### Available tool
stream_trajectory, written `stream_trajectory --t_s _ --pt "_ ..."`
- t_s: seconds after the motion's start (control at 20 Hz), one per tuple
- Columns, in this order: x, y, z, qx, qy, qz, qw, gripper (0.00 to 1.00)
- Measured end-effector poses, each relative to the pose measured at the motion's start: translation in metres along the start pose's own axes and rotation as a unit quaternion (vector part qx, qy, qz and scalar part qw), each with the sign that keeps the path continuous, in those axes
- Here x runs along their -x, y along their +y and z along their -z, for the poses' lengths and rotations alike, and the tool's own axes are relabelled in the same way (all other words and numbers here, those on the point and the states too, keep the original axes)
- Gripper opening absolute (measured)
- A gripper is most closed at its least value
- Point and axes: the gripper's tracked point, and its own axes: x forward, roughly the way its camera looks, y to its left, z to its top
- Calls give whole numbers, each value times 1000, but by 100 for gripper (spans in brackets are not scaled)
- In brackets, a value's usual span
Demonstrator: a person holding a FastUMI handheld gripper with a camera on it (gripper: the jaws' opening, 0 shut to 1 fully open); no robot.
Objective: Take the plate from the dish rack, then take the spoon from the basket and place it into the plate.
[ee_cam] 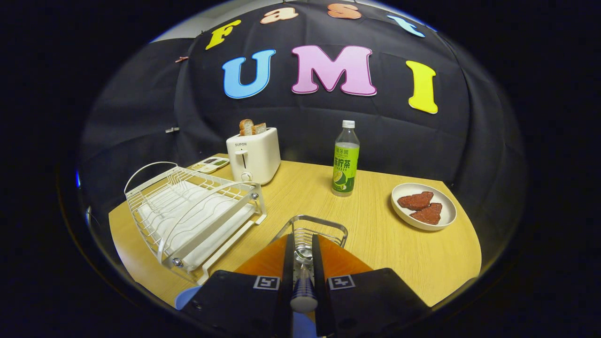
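Note:
My gripper (303, 240) is shut on the spoon (303, 286), whose ribbed blue-and-silver handle runs back toward me between the two black fingers (287, 263) and whose metal bowl points forward. An orange plate (260, 264) lies on the wooden table right under the fingers and the spoon. Just beyond the fingertips stands the small wire basket (328, 225). Whether the spoon touches the plate is hidden by the fingers. To the left sits the white wire dish rack (188, 216), with nothing in its slots.
Behind the rack stands a white toaster (253, 157) with bread slices in it, and a small tray (210, 164) beside it. A green-labelled bottle (346, 162) stands mid-table. A white dish (446, 217) holding two red-brown pieces lies to the right. Something blue (187, 296) peeks out near the front-left table edge.

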Motion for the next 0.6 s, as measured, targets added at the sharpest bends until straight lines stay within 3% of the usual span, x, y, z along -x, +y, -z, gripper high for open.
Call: stream_trajectory --t_s 0.35,0.6 --pt "38 -7 -53 -17 -26 -16 999 23" --pt "84 16 -76 -36 -36 -73 996 22"
